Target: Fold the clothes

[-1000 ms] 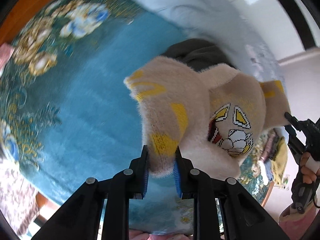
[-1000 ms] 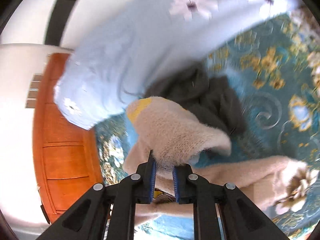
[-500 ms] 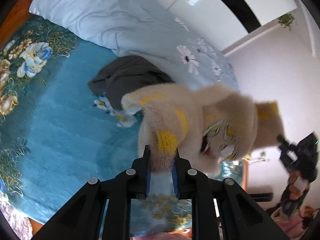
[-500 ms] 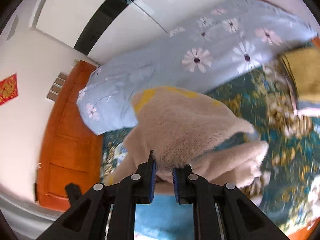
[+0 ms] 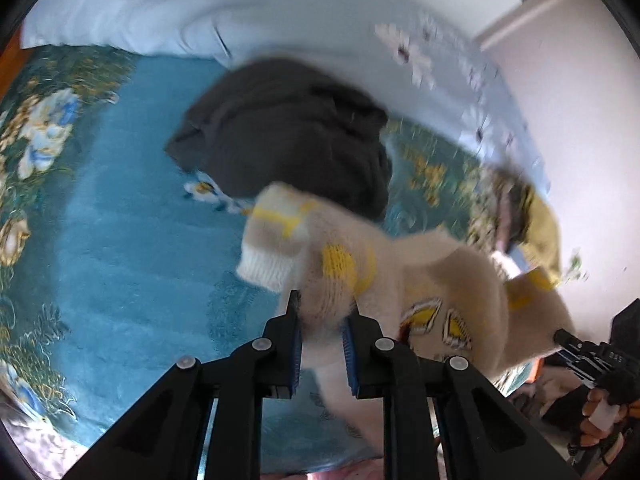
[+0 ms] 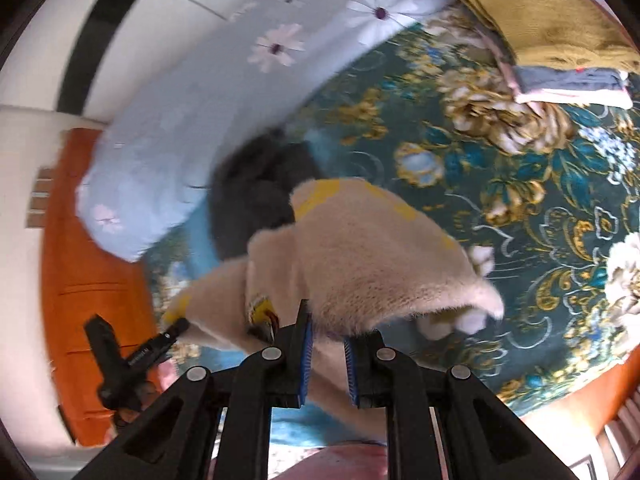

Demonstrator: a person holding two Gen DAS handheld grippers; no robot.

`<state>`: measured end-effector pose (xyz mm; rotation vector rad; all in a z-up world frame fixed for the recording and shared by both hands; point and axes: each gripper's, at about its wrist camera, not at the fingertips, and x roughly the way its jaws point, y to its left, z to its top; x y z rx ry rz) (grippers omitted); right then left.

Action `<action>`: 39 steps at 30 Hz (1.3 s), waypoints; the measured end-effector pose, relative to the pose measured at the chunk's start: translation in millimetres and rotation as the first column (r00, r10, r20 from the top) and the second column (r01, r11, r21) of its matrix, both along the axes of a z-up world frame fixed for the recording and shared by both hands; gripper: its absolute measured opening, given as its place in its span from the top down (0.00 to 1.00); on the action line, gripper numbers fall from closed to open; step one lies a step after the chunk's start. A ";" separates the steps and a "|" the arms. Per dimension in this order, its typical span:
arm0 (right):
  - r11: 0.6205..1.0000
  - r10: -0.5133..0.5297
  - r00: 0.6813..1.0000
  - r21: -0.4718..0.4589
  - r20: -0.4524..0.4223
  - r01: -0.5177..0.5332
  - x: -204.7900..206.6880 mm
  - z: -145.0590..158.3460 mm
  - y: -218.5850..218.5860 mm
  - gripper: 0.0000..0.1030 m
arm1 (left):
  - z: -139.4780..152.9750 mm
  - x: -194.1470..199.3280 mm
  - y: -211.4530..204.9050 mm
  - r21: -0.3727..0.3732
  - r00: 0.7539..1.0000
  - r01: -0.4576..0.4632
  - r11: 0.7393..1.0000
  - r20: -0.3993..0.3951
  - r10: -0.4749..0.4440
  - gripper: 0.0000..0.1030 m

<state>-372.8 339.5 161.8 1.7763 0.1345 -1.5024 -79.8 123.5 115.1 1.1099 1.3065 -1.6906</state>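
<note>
A fuzzy beige sweater (image 5: 436,280) with yellow patches and a cartoon patch hangs in the air between both grippers over the bed. My left gripper (image 5: 322,320) is shut on one edge of it, near a white-cuffed sleeve (image 5: 276,240). My right gripper (image 6: 326,328) is shut on the other edge of the sweater (image 6: 360,256). The right gripper also shows at the far right of the left wrist view (image 5: 584,356), and the left gripper at the lower left of the right wrist view (image 6: 132,356).
A dark grey garment (image 5: 288,132) lies crumpled on the blue floral bedspread (image 5: 120,240), beside a light blue daisy-print duvet (image 6: 192,112). A stack of folded clothes topped by a mustard piece (image 6: 552,28) sits at the bed's far corner. An orange wooden headboard (image 6: 80,280) stands on the left.
Both grippers have dropped back towards the bed with the sweater still held; the views now tilt down onto the bedspread, and the sweater sleeve swings out to the left.
</note>
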 end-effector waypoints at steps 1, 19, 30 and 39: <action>1.000 -0.009 1.000 0.023 -0.008 0.010 -5.0 -7.5 -2.0 0.85 | -4.7 -10.3 -4.8 0.008 1.000 0.014 1.000 0.013 -0.014 0.82; 0.943 -0.207 0.977 0.256 -0.045 0.211 -79.9 -124.5 15.5 0.85 | -30.4 -14.6 -35.4 0.117 0.962 -0.130 0.985 0.255 0.097 0.78; 0.956 -0.178 0.984 0.232 -0.028 0.179 -79.1 -140.1 7.5 0.85 | -27.3 -209.8 -40.6 -0.018 0.883 0.303 0.953 0.381 -0.274 0.43; 0.954 -0.202 0.979 0.232 0.019 0.192 -79.3 -150.0 21.9 0.84 | -122.4 -256.2 3.7 0.076 0.451 0.610 0.789 0.786 -0.424 0.43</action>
